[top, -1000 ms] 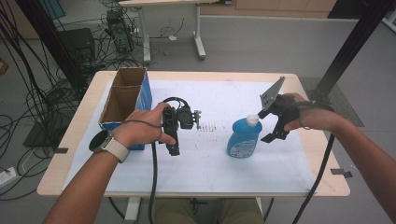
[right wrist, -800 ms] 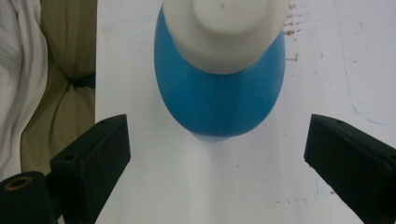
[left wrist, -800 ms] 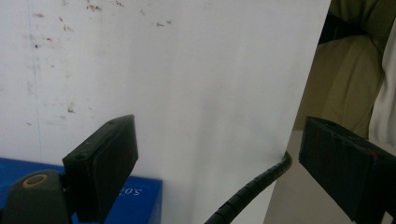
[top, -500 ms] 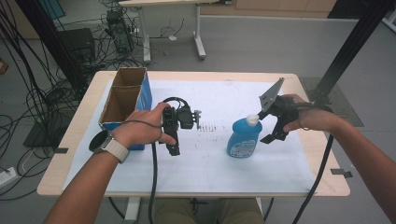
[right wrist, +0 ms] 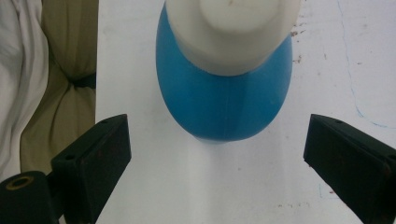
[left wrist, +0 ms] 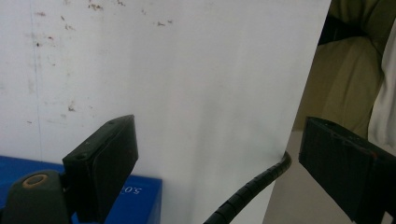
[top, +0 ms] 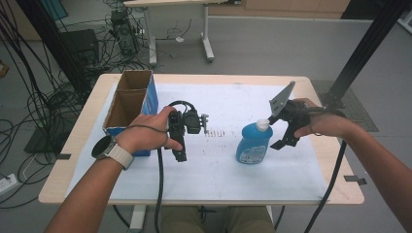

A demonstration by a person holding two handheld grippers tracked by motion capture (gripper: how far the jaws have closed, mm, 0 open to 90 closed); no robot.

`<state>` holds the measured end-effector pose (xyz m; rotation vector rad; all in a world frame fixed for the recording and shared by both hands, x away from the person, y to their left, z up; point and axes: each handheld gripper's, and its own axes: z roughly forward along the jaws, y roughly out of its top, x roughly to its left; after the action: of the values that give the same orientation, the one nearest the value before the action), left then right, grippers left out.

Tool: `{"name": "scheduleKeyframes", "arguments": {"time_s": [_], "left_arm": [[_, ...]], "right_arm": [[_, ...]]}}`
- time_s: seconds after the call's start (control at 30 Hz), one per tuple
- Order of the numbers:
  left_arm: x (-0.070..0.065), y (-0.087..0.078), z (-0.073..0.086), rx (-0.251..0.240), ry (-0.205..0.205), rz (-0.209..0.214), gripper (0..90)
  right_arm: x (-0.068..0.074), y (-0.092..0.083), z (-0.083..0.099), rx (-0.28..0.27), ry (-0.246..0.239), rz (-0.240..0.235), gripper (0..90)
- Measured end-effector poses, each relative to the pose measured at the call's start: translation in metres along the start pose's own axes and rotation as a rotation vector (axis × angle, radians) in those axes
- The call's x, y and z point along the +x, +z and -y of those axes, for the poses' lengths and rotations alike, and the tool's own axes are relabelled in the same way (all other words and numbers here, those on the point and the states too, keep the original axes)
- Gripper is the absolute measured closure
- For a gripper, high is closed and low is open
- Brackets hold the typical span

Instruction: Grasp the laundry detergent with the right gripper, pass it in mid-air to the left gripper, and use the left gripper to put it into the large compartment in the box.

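Note:
A blue bottle with a white cap stands upright on the white mat, right of centre. My right gripper hovers just right of the cap, tilted down, open. In the right gripper view the blue bottle sits ahead of my right gripper, whose jaws stand wide apart and clear of it. My left gripper is held over the mat left of centre, beside the box. In the left gripper view my left gripper is open over bare mat, with its own cable between the jaws.
An open cardboard box with blue sides stands at the table's left. The blue box side shows low in the left gripper view. The wooden table edge runs along the front. Cables and another table's legs lie beyond.

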<state>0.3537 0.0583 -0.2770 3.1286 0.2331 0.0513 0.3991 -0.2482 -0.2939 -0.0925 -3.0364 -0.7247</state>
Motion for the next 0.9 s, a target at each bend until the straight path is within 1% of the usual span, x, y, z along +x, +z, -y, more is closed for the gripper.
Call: {"name": "scheduleKeyframes", "arguments": {"time_s": [0.47, 0.53, 0.63, 0.9], "left_arm": [[0.0002, 0.0001, 0.0007, -0.002, -0.002, -0.001, 12.1], [0.0000, 0.0004, 0.0009, -0.009, -0.003, -0.003, 12.1], [0.0000, 0.0002, 0.0009, -0.004, -0.003, -0.001, 12.1], [-0.0001, -0.0001, 0.0009, -0.005, -0.004, -0.002, 12.1]], "right_arm": [[0.0000, 0.0008, -0.0006, 0.006, 0.004, -0.001, 7.3], [0.0001, 0.0009, -0.0006, 0.003, 0.003, -0.002, 7.3], [0.0001, 0.0009, -0.0005, 0.008, 0.006, -0.002, 7.3], [0.0002, 0.0006, -0.0005, 0.002, 0.005, 0.001, 7.3]]}}
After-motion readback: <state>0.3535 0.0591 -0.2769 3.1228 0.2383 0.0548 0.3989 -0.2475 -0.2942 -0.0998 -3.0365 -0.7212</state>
